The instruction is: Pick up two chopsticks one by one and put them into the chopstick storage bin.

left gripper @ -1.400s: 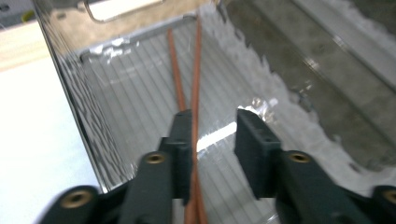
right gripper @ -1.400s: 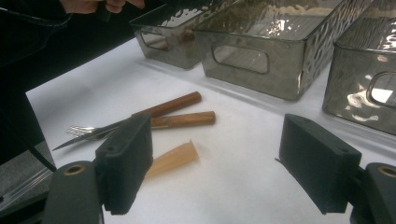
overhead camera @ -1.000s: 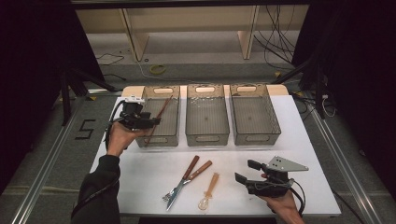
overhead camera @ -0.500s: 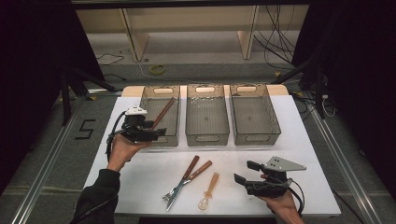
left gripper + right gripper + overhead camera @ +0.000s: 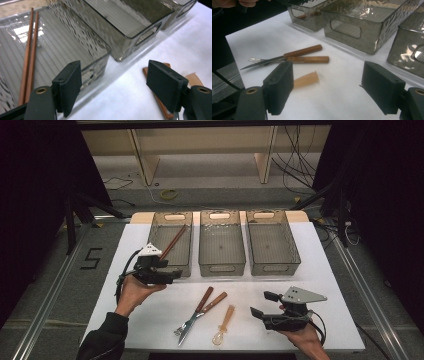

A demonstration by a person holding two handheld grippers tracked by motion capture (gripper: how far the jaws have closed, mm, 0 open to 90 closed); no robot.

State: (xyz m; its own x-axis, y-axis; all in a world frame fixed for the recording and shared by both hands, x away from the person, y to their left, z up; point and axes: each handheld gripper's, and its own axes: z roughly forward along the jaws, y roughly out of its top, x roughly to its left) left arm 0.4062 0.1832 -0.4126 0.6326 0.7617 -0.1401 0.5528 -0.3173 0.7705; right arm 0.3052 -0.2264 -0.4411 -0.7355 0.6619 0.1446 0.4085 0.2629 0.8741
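The left gripper, held in the person's left hand near the front corner of the left bin, has just been opening its jaws, nothing between them. The right gripper sits well apart from that bin in the right hand, jaws spread wide and empty.

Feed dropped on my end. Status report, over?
Left gripper open, jaws just widened, empty, by left bin. Chopsticks in that bin. Right gripper open, empty. Knife, fork on table, unobstructed.

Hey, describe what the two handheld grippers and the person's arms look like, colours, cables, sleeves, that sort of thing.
Both are black handheld tools with two flat, rectangular black jaw pads. The left gripper carries a pale three-cornered plate on top and trails a black cable. The right gripper has a grey three-cornered plate dotted with small holes, plus a black cable looping beside the hand. The left forearm wears a dark long sleeve.
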